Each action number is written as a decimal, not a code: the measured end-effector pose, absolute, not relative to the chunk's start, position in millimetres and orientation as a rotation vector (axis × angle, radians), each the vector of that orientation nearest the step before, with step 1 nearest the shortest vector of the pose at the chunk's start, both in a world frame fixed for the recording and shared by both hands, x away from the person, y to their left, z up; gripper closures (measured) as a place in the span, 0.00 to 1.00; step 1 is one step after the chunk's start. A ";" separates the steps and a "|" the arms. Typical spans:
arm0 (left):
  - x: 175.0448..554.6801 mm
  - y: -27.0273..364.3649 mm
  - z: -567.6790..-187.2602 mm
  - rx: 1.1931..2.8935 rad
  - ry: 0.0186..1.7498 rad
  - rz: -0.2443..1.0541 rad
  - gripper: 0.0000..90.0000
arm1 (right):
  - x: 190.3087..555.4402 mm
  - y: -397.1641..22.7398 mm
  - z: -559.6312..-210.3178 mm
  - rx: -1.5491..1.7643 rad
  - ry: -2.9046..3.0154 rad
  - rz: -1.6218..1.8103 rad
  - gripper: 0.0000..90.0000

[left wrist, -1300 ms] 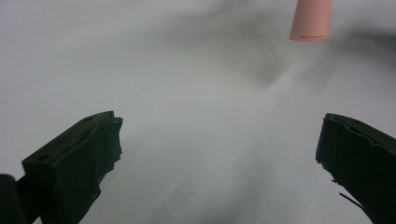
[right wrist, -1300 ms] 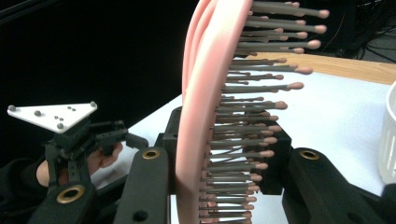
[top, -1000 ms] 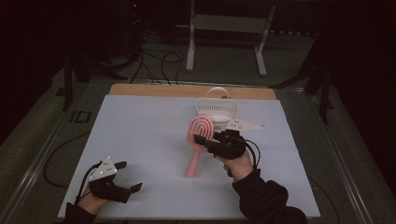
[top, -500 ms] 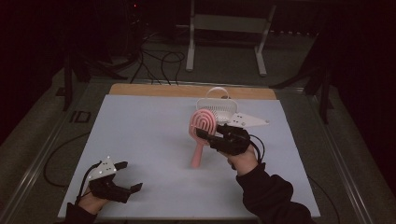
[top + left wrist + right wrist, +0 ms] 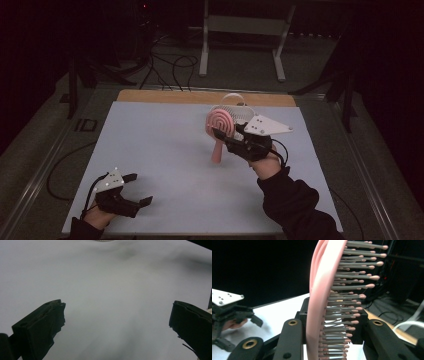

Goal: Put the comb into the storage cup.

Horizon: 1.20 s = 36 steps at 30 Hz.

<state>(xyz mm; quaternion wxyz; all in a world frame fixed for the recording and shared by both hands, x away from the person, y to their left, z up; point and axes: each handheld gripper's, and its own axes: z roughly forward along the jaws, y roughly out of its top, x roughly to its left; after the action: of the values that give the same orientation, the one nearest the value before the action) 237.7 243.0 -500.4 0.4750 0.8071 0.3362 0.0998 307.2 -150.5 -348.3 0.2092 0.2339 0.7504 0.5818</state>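
Note:
A pink hairbrush [image 5: 220, 122] with grey, pink-tipped bristles [image 5: 344, 302] stands almost upright over the right middle of the white mat [image 5: 160, 145], head up and handle hanging down. My right gripper [image 5: 223, 137] is shut on it, its jaws clamping the brush head from both sides [image 5: 322, 315]. My left gripper [image 5: 141, 189] rests at the near left corner of the mat. It is open, its jaws spread wide with bare mat between them [image 5: 117, 317].
A white wire basket [image 5: 240, 107] stands just behind the brush near the mat's far edge. A wooden strip [image 5: 165, 96] borders the back. Cables and a metal stand's legs lie on the dark floor beyond.
My right gripper has risen with the brush and shifted slightly right; the brush now stands more upright. The left gripper has stayed put.

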 end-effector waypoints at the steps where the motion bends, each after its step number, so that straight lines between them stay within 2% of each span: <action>1: 237.7 242.9 -500.4 1.971 0.822 0.243 0.00 | 307.2 -150.6 -346.5 0.633 2.078 1.616 0.71; 16: 237.4 243.8 -499.7 1.961 0.815 0.244 0.00 | 308.2 -146.3 -337.6 0.490 1.990 1.460 0.71; 25: 237.2 245.0 -499.8 1.939 0.805 0.255 0.00 | 319.7 -148.8 -325.9 0.420 1.912 1.374 0.71; 36: 237.1 245.2 -499.0 1.936 0.805 0.253 0.00 | 337.1 -150.9 -331.3 0.394 1.890 1.290 0.71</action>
<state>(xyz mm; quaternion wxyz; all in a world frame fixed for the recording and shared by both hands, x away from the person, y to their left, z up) 237.1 245.2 -499.0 0.4922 0.7979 0.3318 0.1044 337.1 -150.9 -331.3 0.3986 0.1556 0.7465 0.5096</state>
